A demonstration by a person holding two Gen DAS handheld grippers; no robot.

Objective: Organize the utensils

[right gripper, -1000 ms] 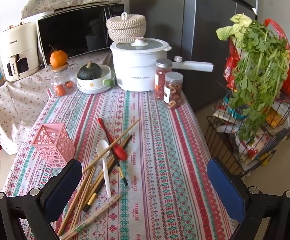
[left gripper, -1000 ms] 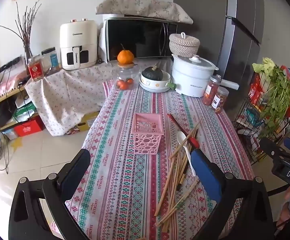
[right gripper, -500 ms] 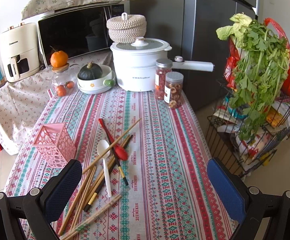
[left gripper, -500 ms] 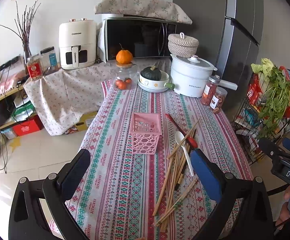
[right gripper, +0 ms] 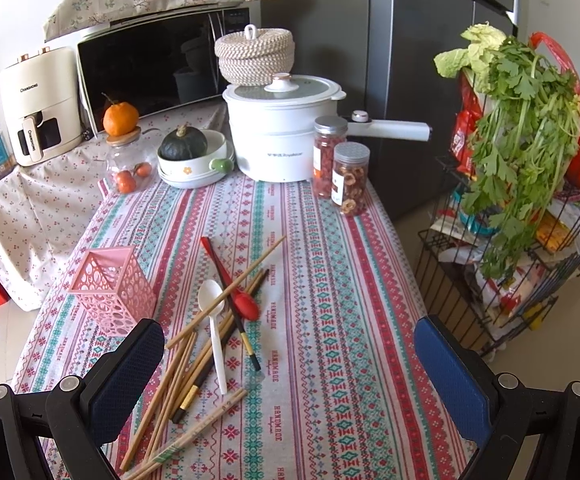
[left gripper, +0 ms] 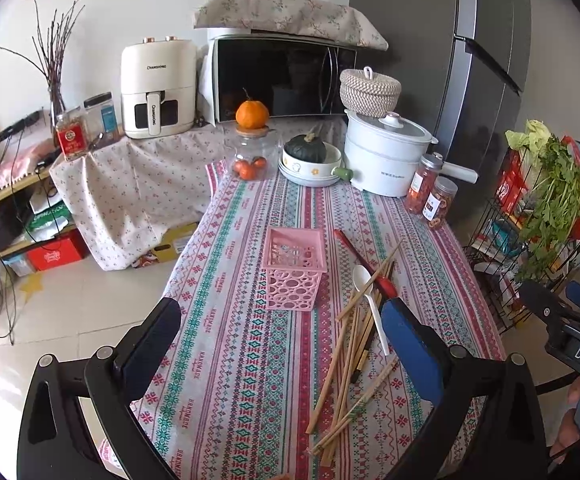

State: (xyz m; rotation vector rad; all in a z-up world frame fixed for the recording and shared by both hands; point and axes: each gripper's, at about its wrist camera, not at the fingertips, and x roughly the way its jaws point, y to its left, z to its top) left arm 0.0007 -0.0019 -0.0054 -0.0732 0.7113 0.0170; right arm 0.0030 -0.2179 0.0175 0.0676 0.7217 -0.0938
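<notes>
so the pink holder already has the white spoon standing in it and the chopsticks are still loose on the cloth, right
Not quite. The pink holder is empty; the white spoon lies on the tablecloth among the chopsticks, which are indeed loose. The right wrist view shows it, and the left wrist view looks into the empty holder.

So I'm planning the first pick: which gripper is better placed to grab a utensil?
Probably the right gripper: open, with the chopsticks and white spoon beside its left finger. The left gripper faces bare tablecloth near the pink basket.
</notes>
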